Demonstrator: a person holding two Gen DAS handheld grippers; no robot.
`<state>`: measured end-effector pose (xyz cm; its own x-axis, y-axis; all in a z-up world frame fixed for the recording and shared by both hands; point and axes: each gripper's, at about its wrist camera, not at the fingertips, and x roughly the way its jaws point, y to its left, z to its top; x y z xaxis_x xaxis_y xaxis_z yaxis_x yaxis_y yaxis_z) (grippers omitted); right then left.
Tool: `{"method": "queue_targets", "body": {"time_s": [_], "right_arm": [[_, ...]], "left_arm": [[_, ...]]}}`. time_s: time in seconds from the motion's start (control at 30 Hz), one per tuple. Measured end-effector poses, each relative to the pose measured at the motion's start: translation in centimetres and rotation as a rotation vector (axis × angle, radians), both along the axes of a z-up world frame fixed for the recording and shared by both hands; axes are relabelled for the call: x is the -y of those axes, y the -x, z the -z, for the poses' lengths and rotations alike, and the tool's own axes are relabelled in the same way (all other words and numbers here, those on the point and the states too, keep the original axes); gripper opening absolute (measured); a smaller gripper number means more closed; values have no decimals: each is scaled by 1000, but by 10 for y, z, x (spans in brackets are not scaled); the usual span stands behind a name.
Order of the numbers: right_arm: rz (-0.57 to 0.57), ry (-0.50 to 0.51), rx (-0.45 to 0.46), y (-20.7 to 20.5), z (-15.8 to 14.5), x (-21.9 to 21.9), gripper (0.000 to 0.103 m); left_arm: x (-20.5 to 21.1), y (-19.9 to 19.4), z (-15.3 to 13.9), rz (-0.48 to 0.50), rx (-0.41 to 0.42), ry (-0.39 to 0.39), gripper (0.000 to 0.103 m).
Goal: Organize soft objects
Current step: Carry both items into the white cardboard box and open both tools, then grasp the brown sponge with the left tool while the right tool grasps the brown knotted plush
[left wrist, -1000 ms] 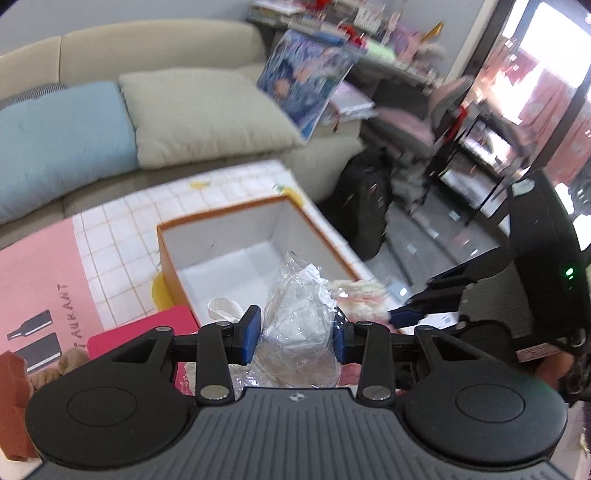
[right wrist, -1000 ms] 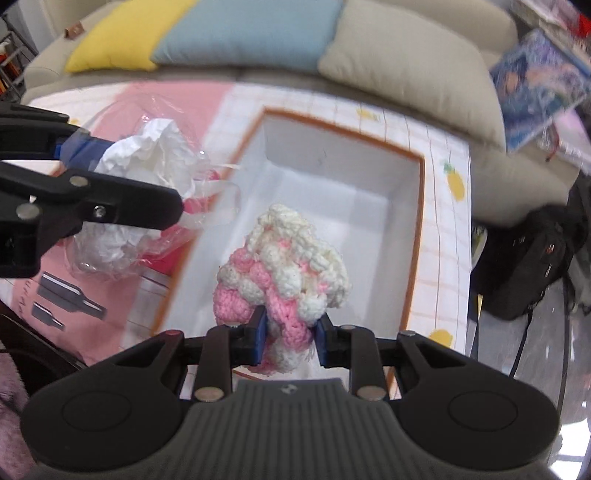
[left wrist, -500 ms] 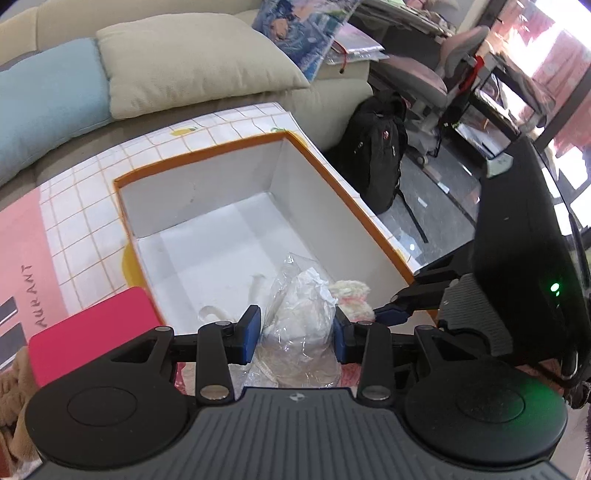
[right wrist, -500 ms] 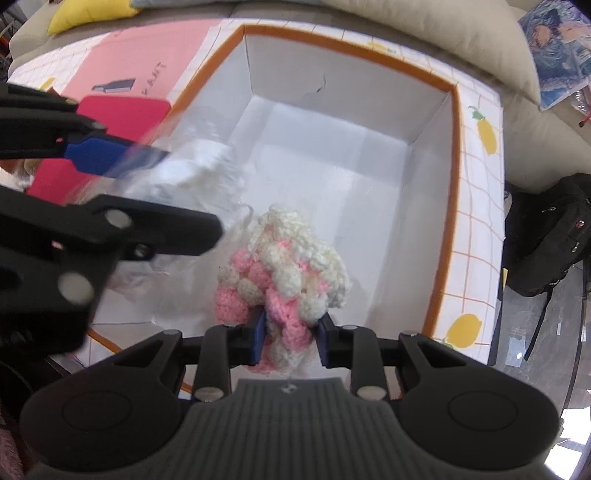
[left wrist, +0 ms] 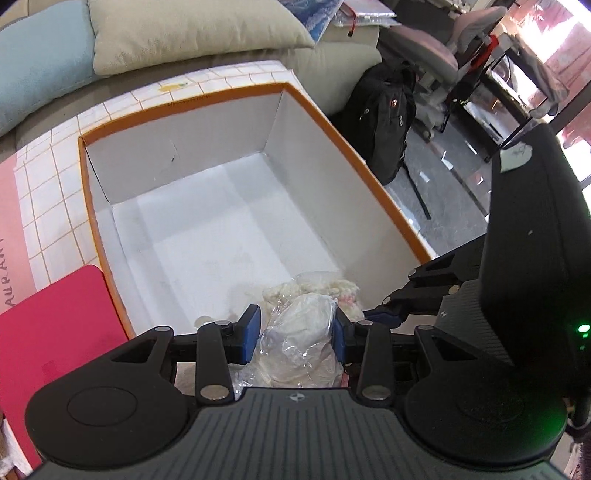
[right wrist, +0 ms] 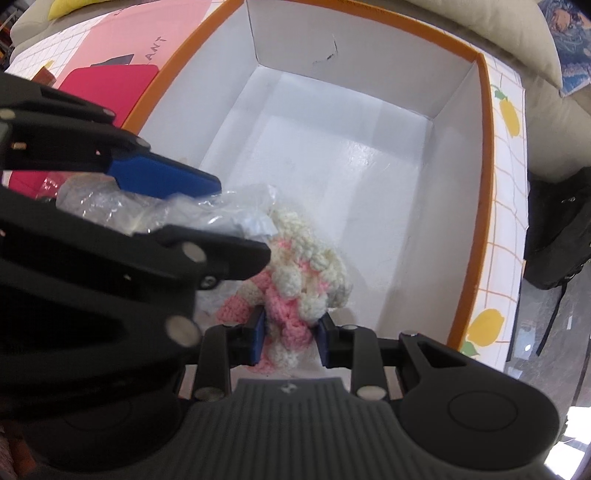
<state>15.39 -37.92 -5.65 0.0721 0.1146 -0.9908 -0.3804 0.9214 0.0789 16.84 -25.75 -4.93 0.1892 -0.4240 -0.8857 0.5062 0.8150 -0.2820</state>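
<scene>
A white box with an orange rim (left wrist: 184, 101) (right wrist: 484, 147) stands open on the checked tablecloth. My left gripper (left wrist: 295, 332) (right wrist: 242, 219) is shut on a clear plastic bag of white stuff (left wrist: 301, 328) (right wrist: 236, 203), low inside the box's near end. My right gripper (right wrist: 290, 334) (left wrist: 376, 314) points down, shut on a pink and cream crochet piece (right wrist: 310, 266) (left wrist: 340, 288) that reaches the box floor. Bag and crochet piece touch each other. The rest of the box floor is bare.
A red flat pad (left wrist: 55, 332) (right wrist: 110, 85) lies left of the box on a pink mat. Beige (left wrist: 184, 33) and blue (left wrist: 37, 62) cushions sit on the sofa behind. A black backpack (left wrist: 384, 122) (right wrist: 557, 229) stands on the floor beyond the table's right edge.
Both grippers have come down into the box with their loads. The left one tilted further downward, and the crochet piece and bag now sit side by side at the box's near end.
</scene>
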Motion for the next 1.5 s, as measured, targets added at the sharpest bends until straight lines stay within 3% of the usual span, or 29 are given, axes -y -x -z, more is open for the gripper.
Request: {"method": "queue_targets", "body": {"time_s": [0.17,0.4,0.47,0.6,0.8,1.0,1.13,1.33,1.43,1.5], "right_arm": [[0,0,-9,0,3,0,33],[-10,-6,-20,2,6,2,39],[-13,-4,-18,-1,8,1,41],[-12,3,-5,-2,-1,0,56],[0,24,31,1,-22,-5,57],[39,45,200,23,-65,-14,58],[81,48,323,45,-90,-28,58],[170,-26,460,82,-111,-55,59],[227,-80,516,95,-117,-73,68],[262,-119,552,107,-116,-87,69]], "left_arm": [[0,-2,4,-12,-5,-5,53],[-5,-2,4,-46,-2,-2,73],[-9,-2,1,-54,-8,6,74],[-15,-1,-8,-44,21,7,76],[-27,13,-37,26,127,7,77],[-51,50,-77,133,400,-42,77],[-77,77,-95,146,520,-44,77],[-132,109,-104,45,542,0,77],[-159,125,-101,-18,566,-22,77],[-177,134,-95,-60,569,-41,77]]}}
